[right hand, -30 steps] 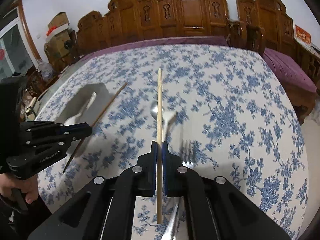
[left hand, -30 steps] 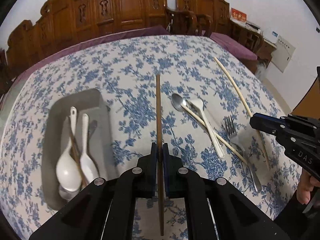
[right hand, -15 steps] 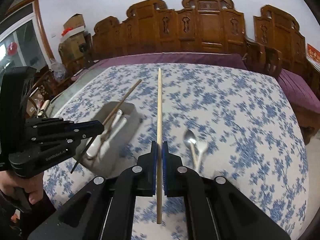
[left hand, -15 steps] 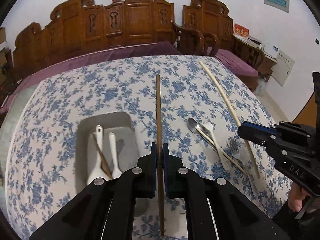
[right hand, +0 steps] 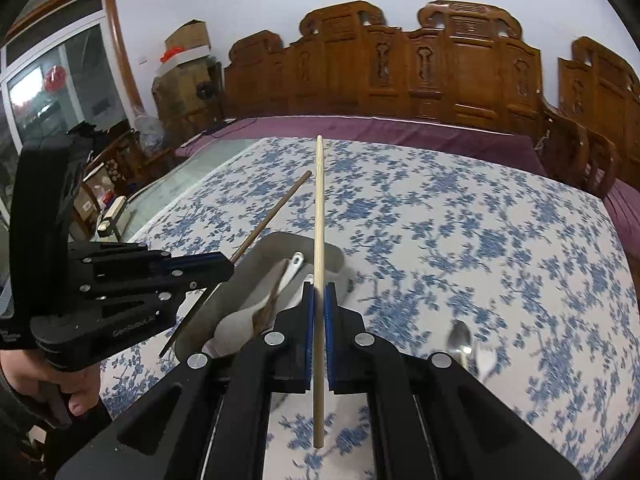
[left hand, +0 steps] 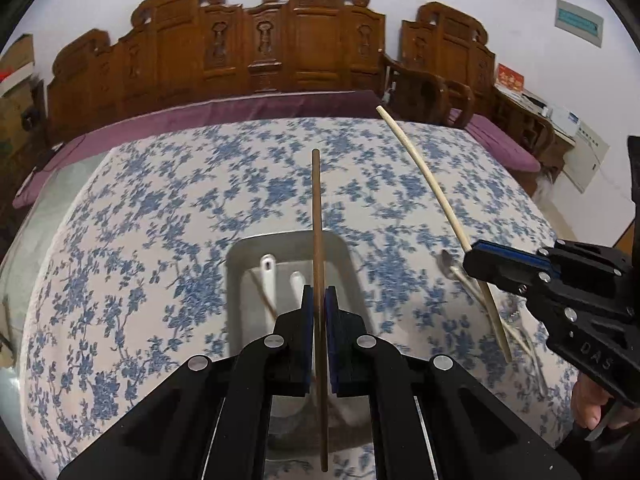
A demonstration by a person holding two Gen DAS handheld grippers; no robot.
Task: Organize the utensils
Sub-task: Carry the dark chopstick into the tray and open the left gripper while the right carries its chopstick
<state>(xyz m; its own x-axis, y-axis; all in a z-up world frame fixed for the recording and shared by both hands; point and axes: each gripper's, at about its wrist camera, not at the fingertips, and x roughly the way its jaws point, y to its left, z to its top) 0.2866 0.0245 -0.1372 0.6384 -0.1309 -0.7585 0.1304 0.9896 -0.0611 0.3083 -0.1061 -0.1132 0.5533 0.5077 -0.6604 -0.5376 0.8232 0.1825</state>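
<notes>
Floral tablecloth (left hand: 160, 240) | L gripper (left hand: 319, 300) clamped on dark chopstick (left hand: 318, 220) | R gripper (right hand: 319, 296) clamped on pale chopstick (right hand: 319, 208)

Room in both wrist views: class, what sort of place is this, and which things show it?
Probably a home dining or sitting room: a floral tablecloth on a big table, carved wooden chairs along the wall, and a metal tray holding spoons.

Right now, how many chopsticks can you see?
4: a dark chopstick in the left gripper, a pale chopstick in the right gripper, one in the tray, one beside the metal spoon. Others may be hidden.
</notes>
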